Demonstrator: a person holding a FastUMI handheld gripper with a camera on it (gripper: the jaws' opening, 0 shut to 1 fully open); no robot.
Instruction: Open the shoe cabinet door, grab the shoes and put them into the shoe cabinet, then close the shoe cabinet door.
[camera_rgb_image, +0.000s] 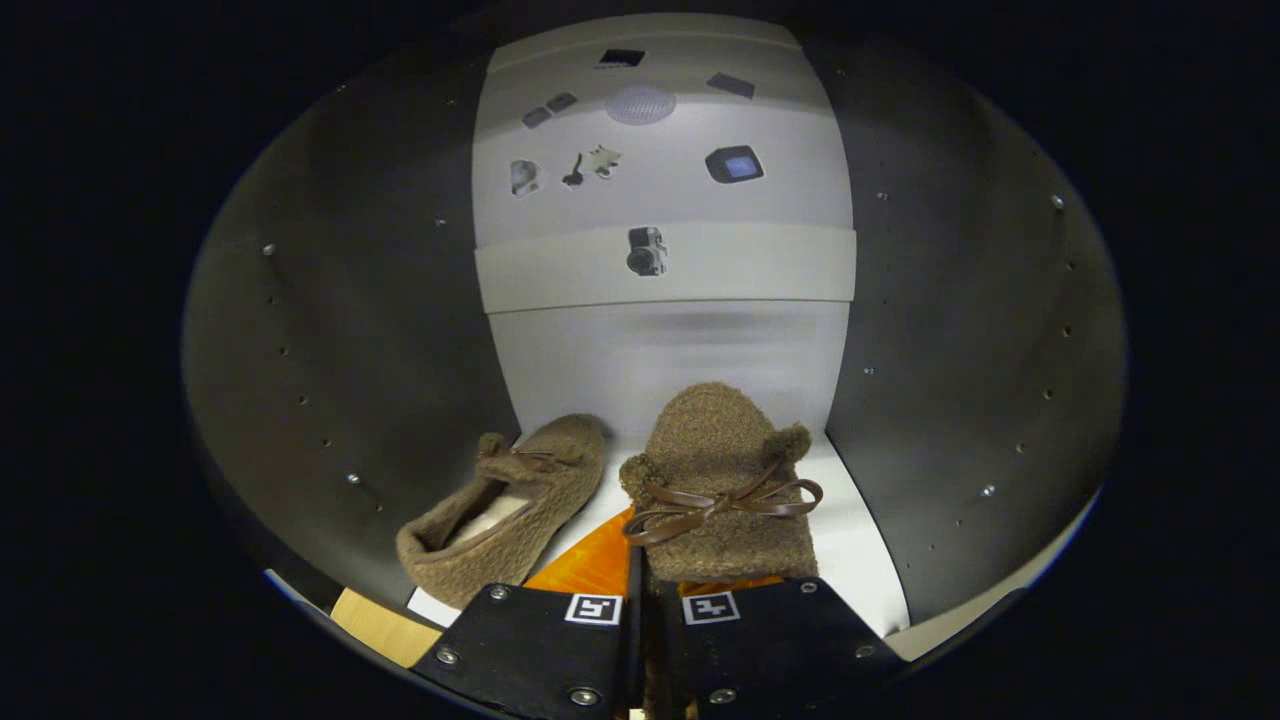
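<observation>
I am looking into the shoe cabinet (350, 330), which has dark side walls and a white floor and back. One brown fuzzy slipper (510, 505) lies on the cabinet floor against the left wall, its toe pointing inward. The second brown slipper (715, 450), with a brown leather bow, sits right at my fingers with its toe pointing into the cabinet. My gripper (648, 555) is shut on its heel edge. The left orange finger (590, 572) shows beside the slipper, and the other finger is mostly hidden under it. Brown fabric shows in the narrow slit between the finger mounts.
A white shelf strip (700, 268) crosses the back panel above the slippers, with small pictures stuck on the white panel above it. A bare strip of white floor (855, 560) lies right of the held slipper. A wood-coloured edge (375, 625) shows at the cabinet's front left.
</observation>
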